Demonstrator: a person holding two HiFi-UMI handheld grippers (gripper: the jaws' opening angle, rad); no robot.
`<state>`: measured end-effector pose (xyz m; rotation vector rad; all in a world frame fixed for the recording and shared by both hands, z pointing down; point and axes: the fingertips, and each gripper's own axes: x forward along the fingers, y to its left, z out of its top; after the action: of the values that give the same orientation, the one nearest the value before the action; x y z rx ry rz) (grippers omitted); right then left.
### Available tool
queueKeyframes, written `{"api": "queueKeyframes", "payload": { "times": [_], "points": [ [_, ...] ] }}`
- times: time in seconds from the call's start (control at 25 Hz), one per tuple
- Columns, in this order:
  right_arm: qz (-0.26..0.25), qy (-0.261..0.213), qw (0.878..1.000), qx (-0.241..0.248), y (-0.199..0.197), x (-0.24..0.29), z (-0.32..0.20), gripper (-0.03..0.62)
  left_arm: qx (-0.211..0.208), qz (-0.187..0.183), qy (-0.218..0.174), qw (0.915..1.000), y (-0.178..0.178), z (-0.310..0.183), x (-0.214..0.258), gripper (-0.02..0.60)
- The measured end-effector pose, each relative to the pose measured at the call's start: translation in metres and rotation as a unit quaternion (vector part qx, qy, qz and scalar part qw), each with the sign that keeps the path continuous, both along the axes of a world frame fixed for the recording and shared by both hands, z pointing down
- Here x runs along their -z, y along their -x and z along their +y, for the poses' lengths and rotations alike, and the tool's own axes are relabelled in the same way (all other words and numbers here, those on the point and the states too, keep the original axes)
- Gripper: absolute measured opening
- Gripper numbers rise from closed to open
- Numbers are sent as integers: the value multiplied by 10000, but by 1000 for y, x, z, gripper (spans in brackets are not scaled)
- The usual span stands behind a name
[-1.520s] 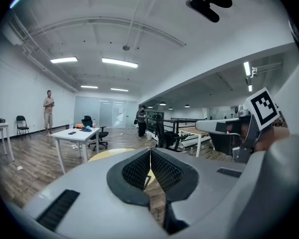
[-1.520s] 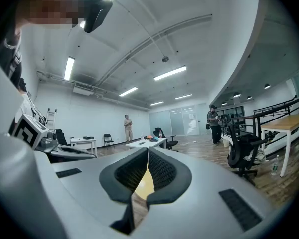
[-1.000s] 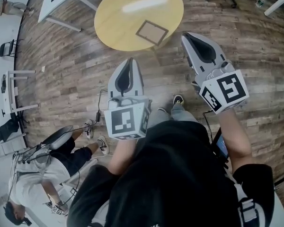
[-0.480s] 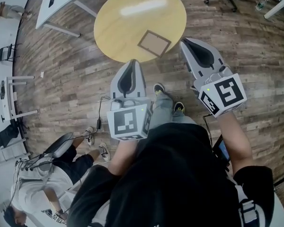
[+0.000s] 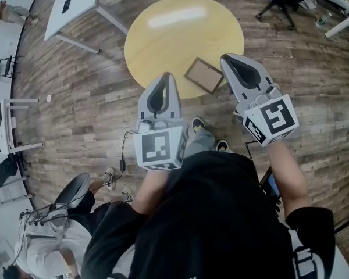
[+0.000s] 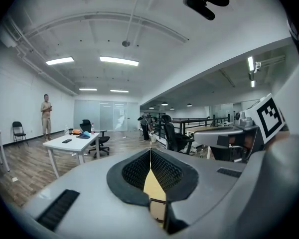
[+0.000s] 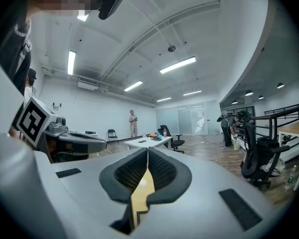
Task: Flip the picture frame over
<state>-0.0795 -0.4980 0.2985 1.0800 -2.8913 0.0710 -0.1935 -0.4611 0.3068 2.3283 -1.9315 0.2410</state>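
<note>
L gripper (image 5: pixel 165 77): jaws together, nothing held | R gripper (image 5: pixel 226 58): jaws together, nothing held | picture frame (image 5: pixel 204 75): flat on round yellow bench (image 5: pixel 163 34), nr its front edge, seen betw. both gripper tips, not gripped

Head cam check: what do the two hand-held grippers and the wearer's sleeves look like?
Both the left hand-held gripper and right hand-held gripper are grey, tapering shells with black ribbed pads. Each carries a white cube printed with black square markers. The person wears a black short-sleeved top.
</note>
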Motion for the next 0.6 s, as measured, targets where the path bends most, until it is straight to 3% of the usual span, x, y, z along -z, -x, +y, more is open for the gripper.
{"api": "queueKeyframes", "payload": {
  "times": [0.44, 0.6],
  "points": [
    [921, -127, 9951, 343, 52, -45, -16, 20, -189, 256, -9, 9995, 42, -33, -24, 23],
    [1463, -164, 9861, 771, 62, -70, -12, 20, -298, 318, 87, 9990, 44, -40, -34, 23]
  ]
}}
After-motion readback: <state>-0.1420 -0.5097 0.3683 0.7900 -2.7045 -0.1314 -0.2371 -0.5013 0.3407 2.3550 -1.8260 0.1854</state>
